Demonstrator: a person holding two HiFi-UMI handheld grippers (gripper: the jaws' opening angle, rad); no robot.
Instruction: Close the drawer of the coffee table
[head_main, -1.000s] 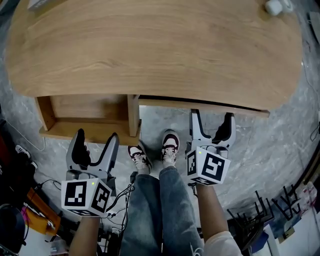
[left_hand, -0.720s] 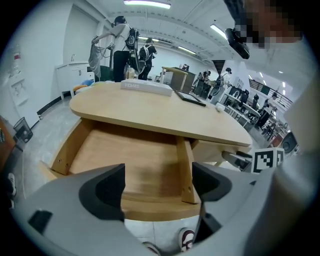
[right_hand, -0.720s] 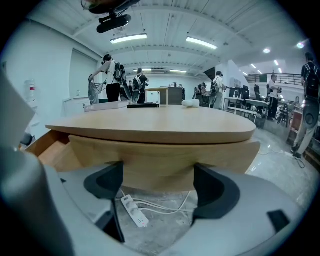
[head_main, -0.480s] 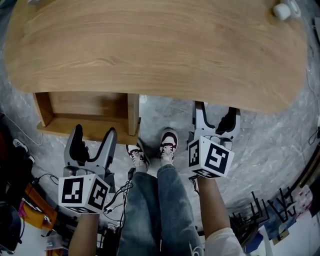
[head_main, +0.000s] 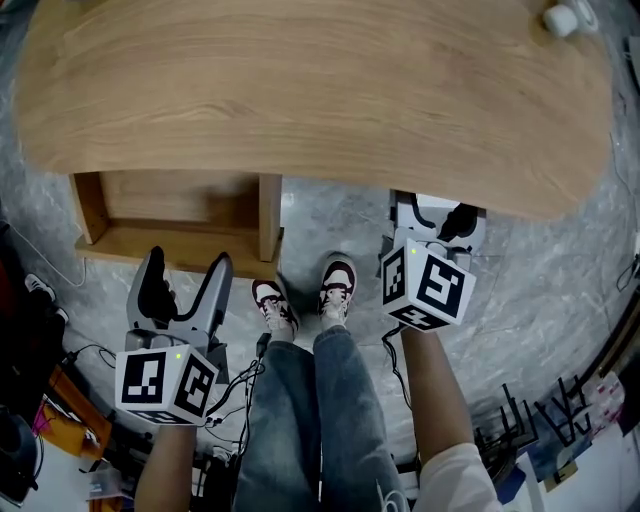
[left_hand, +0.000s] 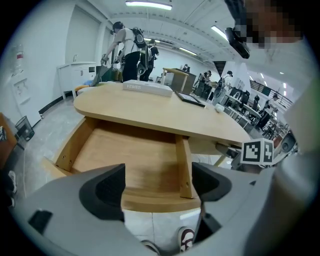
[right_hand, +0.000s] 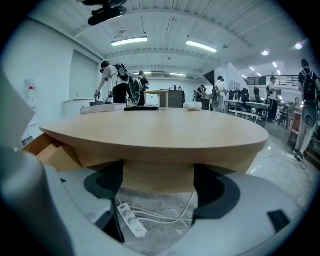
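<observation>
The oval wooden coffee table (head_main: 300, 90) fills the top of the head view. Its left drawer (head_main: 175, 215) stands pulled out, empty, and shows from the front in the left gripper view as the same drawer (left_hand: 135, 155). My left gripper (head_main: 188, 268) hangs open just short of that drawer's front edge, nothing between its jaws. My right gripper (head_main: 438, 215) is open, its fingertips tucked under the table's near edge at the right. In the right gripper view a wooden front panel (right_hand: 158, 172) sits under the top, straight ahead of the right gripper (right_hand: 158, 190).
The person's shoes (head_main: 340, 285) and jeans stand between the grippers. A white power strip (right_hand: 129, 220) with cables lies on the marble floor under the table. A small white object (head_main: 562, 18) rests on the table's far right. Bags and cables crowd the floor at the left (head_main: 35, 400).
My right gripper has moved forward to the table edge, and the right drawer's front strip has gone in under the top. The left gripper and the left drawer kept their places.
</observation>
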